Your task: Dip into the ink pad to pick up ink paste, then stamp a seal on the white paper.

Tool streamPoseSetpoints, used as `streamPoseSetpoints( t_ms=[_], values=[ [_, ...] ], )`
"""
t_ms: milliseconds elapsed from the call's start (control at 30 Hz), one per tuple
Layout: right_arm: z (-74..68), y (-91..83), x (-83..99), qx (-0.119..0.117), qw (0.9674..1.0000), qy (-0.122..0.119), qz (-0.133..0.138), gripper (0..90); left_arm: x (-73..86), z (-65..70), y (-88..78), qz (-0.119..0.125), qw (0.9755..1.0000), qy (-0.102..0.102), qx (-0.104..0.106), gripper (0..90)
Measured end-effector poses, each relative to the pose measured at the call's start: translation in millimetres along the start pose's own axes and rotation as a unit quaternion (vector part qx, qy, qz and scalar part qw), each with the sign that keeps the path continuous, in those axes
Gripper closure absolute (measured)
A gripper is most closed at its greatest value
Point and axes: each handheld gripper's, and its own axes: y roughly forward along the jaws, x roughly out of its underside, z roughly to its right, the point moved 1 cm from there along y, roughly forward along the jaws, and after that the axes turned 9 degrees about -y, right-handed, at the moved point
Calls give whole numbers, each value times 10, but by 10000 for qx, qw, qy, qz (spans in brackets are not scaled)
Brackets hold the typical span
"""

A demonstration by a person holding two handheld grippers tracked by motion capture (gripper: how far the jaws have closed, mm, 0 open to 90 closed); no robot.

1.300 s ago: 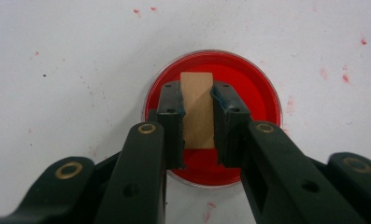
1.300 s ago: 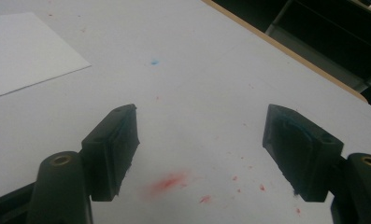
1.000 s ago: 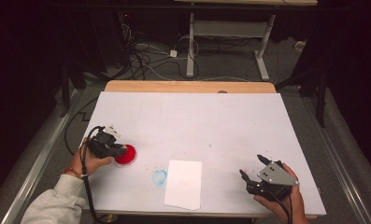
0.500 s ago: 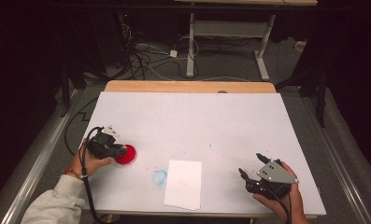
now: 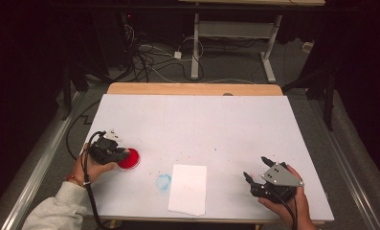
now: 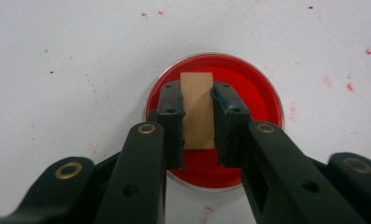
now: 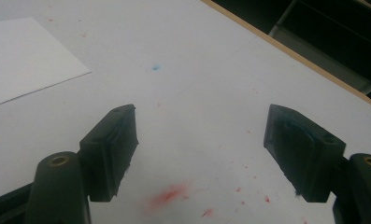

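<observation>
A: Left gripper (image 6: 198,116) is clamped on a small wooden block (image 6: 197,109), and that block sits down in the dish of red paint (image 6: 248,84), close to the table's (image 5: 197,120) left edge, toward the near corner.

B: Looks like the loading step to me, a stamp taking up colour. The pads grip both sides of the block, its lower end low in the red.

A: And the right gripper (image 7: 202,149)? Jaws spread wide, nothing between them, parked over bare surface by the near right corner.

B: Idle for now. The white sheet of paper (image 5: 188,189) lies at the near edge, about midway between the two hands, with a faint blue ring (image 5: 163,181) just left of it.

A: So the next move?

B: I'd say lift the block straight out without tipping the dish, carry it right to the sheet, and press it flat. The free gripper may need to steady that paper so it doesn't slide or lift with the block.
</observation>
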Motion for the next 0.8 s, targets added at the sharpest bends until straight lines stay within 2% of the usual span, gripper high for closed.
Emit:
streamPoseSetpoints(
  t_ms=[133,267,533,700,800],
  values=[
    [10,-16,-12,22,10000,14,47,264,6,-3,-40,68,10000,-51,-30,737],
    [6,-20,-17,36,10000,-20,46,264,2,-2,-163,347,9993,-108,22,737],
    [-1,-38,-21,42,9999,-69,69,262,-13,78,-390,679,9977,37,-27,737],
    [-5,-55,-3,31,9999,-80,64,263,-50,158,-482,933,9955,139,77,737],
    [-3,-84,-10,45,9999,-84,105,262,-71,235,-501,1000,9946,244,128,737]
  ],
)
